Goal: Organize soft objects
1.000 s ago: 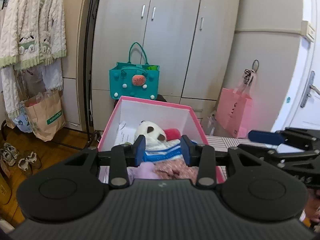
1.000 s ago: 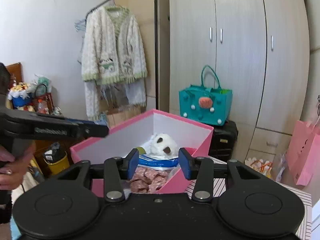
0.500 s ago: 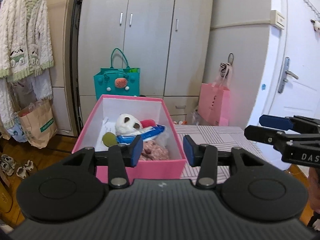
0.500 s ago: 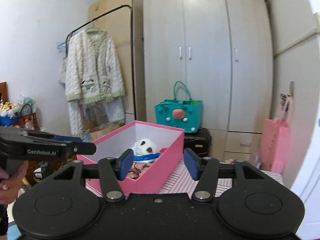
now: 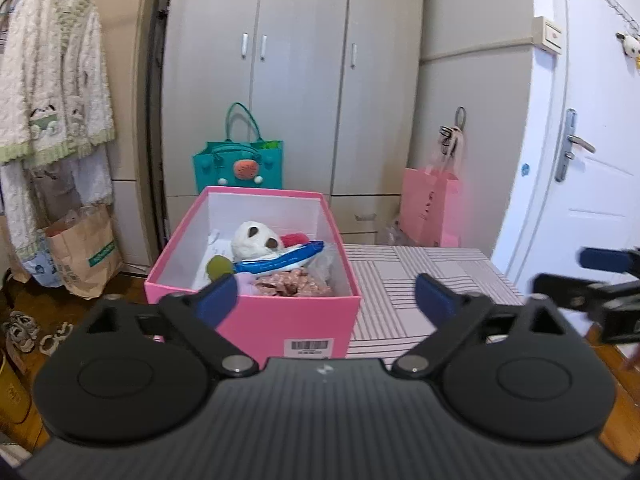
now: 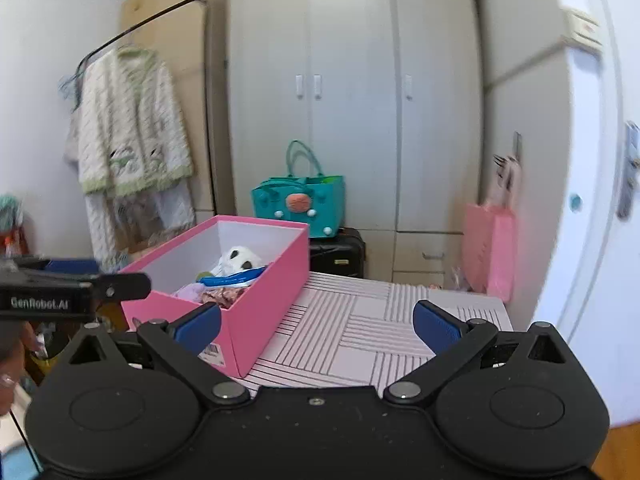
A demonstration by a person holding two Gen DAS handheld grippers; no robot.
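Observation:
A pink box [image 5: 256, 314] stands on the left part of a striped table [image 5: 420, 280]. Inside lie a white plush toy [image 5: 256, 240], a blue-and-white packet [image 5: 280, 262], a green ball [image 5: 219, 266], a red soft piece [image 5: 294, 239] and a pinkish floral cloth [image 5: 294, 284]. My left gripper [image 5: 326, 294] hangs in front of the box, its jaws opening wide, with nothing between them. My right gripper [image 6: 318, 322] is over the table to the right of the box [image 6: 272, 280], jaws also opening and holding nothing. The plush toy [image 6: 240, 258] shows in that view too.
Behind the table stand a grey wardrobe [image 5: 300, 80], a teal bag [image 5: 240, 168] on a black suitcase [image 6: 340, 254] and a pink paper bag [image 5: 430, 208]. A white door [image 5: 592, 184] is on the right. Left: a hanging cardigan [image 5: 52, 80], a brown paper bag [image 5: 80, 252], shoes [image 5: 24, 332].
Both grippers have drawn back from the box, which now sits farther off. Both pairs of jaws have gone from nearly shut to wide apart.

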